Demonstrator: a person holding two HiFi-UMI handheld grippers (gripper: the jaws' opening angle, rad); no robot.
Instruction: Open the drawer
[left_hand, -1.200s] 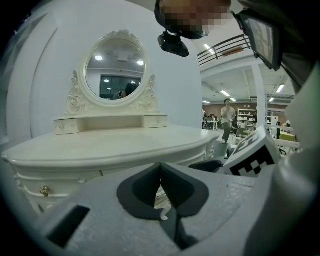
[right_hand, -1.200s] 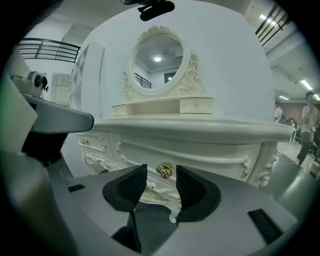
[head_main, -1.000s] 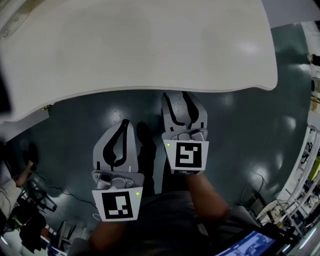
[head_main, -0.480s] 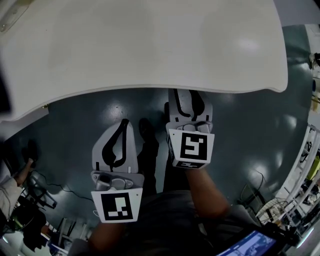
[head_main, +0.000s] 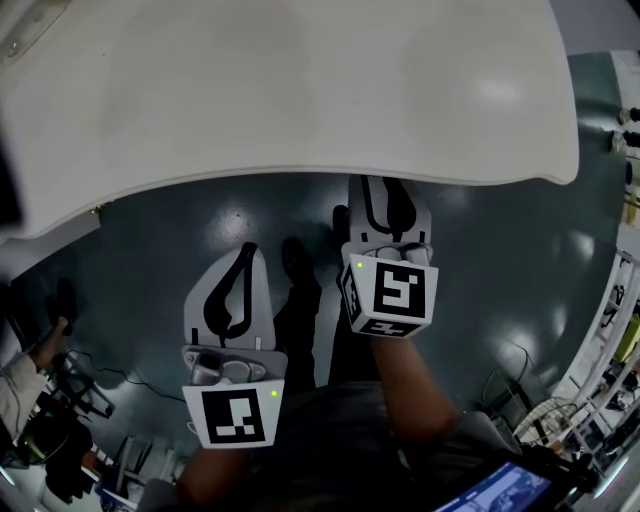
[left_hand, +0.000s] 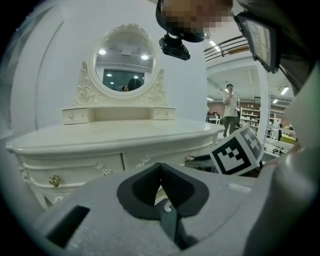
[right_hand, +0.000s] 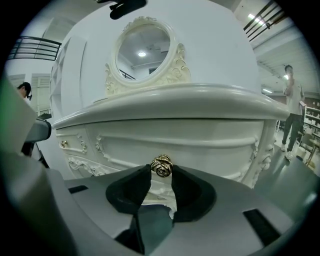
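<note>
Head view: the dressing table (head_main: 300, 90) shows only its white top, filling 12 o'clock. The left gripper (head_main: 247, 250) hangs at 7 o'clock, jaws together and empty. At 2 o'clock of it, the right gripper (head_main: 386, 195) noses under the top's edge.

Left gripper view: this adds the oval mirror (left_hand: 125, 62) at 11 o'clock.

Right gripper view: only here does the drawer (right_hand: 200, 145) show, its front shut and its contents unseen. Its rose knob (right_hand: 162, 165) sits between the jaws, which have just been closing and now pinch it.
</note>
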